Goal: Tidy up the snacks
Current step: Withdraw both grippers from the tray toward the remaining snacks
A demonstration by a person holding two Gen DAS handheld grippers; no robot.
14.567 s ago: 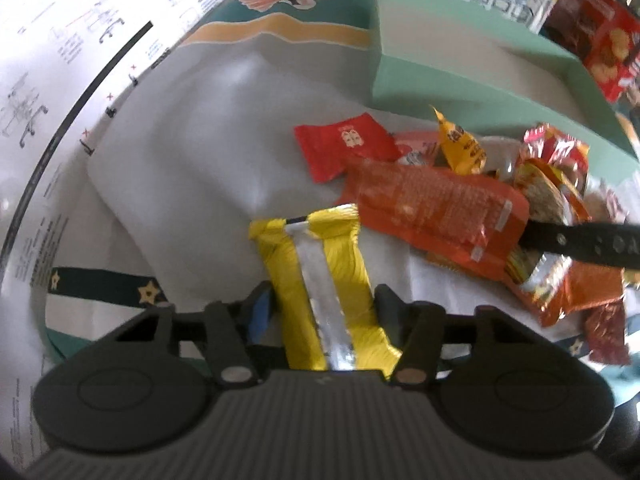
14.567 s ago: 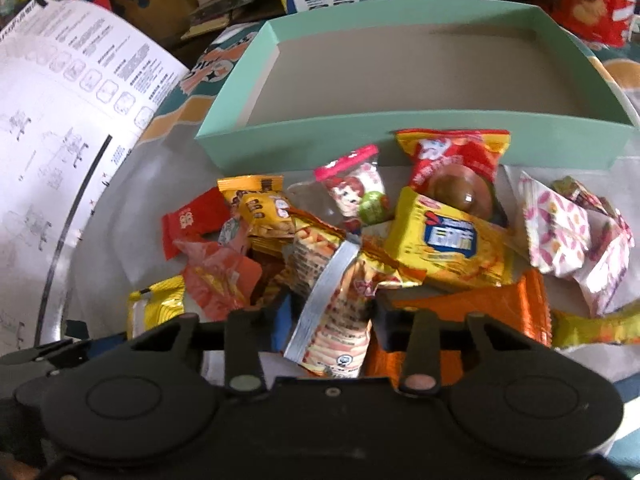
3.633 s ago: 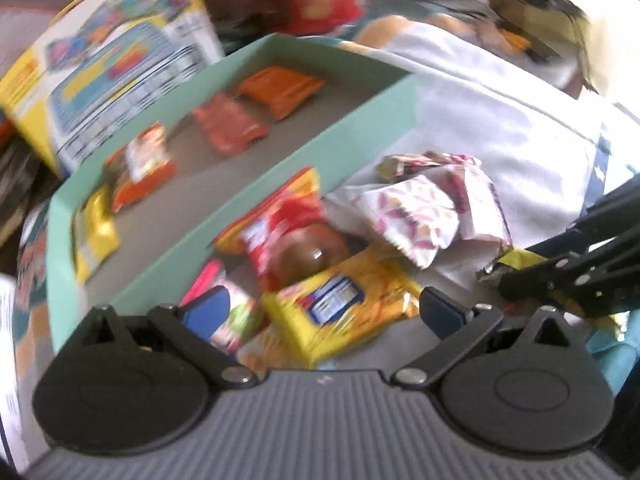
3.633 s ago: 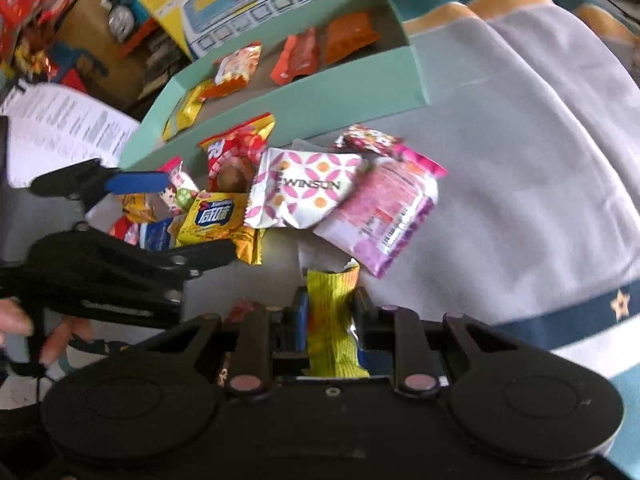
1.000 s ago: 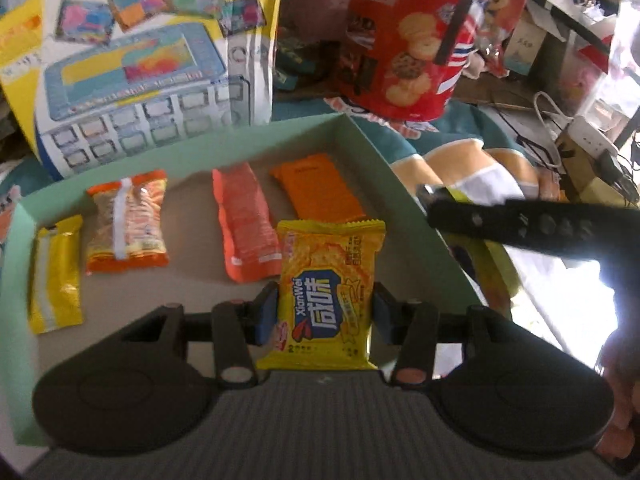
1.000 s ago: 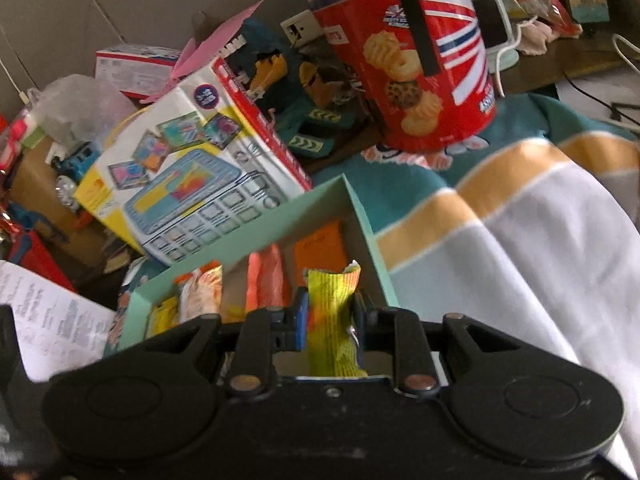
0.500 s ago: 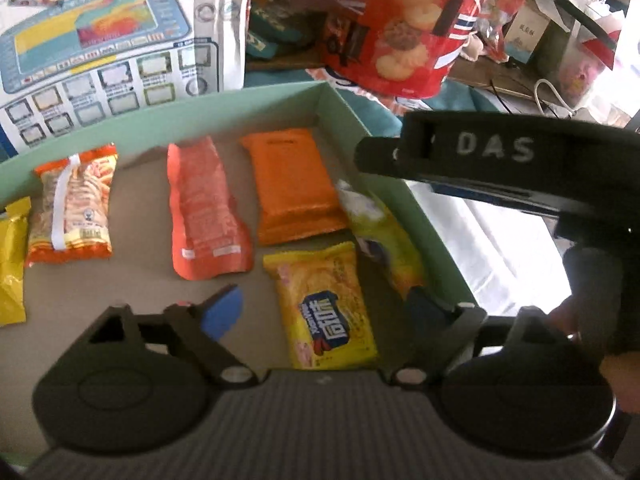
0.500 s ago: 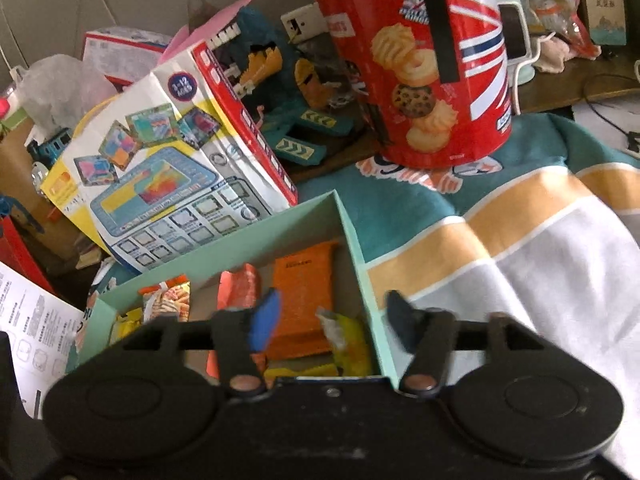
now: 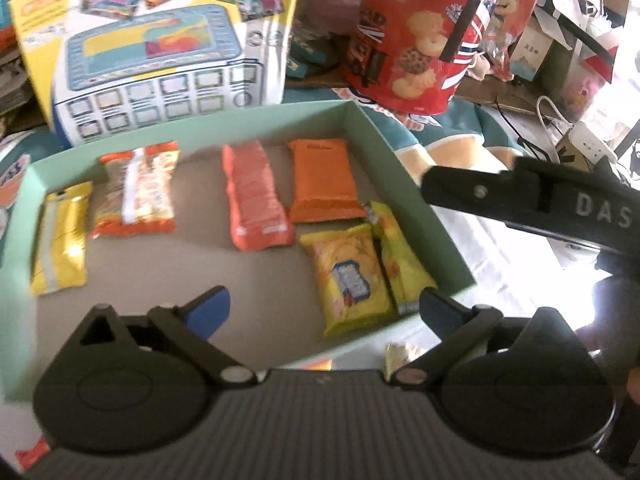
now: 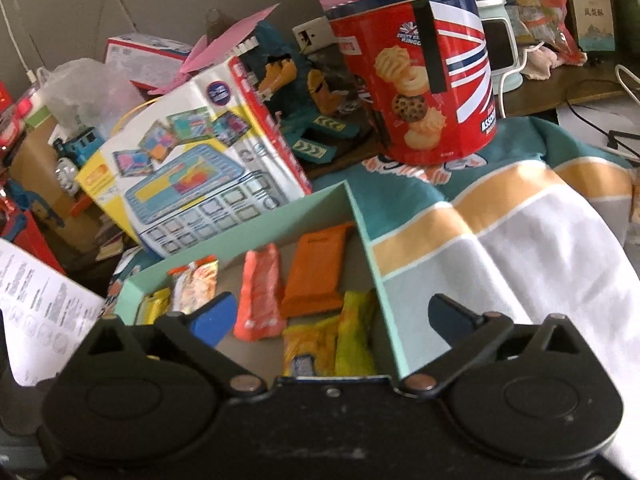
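Left wrist view first: the left gripper (image 9: 322, 306) hangs tilted steeply down over the near part of the mint-green box (image 9: 394, 148), its jaws opening to full spread with nothing pinched between them. On the box floor below lie a yellow biscuit packet (image 9: 350, 278) and, just beside it against the right wall, a slimmer yellow-green packet (image 9: 400, 262); further in sit an orange packet (image 9: 323, 180), a salmon-red packet (image 9: 254, 196), an orange-and-white packet (image 9: 136, 194) and a yellow foil packet (image 9: 60, 240). The likeliest slip, I judge, is a blue-padded finger catching the near wall or the yellow biscuit packet as the hand draws off, dragging it out of line or over the edge. The right gripper's arm crosses close on the right, so the two tools could knock together. Right wrist view: the right gripper (image 10: 330, 316) points down less steeply, straddling the box's right wall, its jaws likewise opening and empty. A finger hooking that thin wall could shift the whole box on the soft striped blanket (image 10: 520, 216). More snacks seem to lie outside the near wall, so the job looks unfinished.
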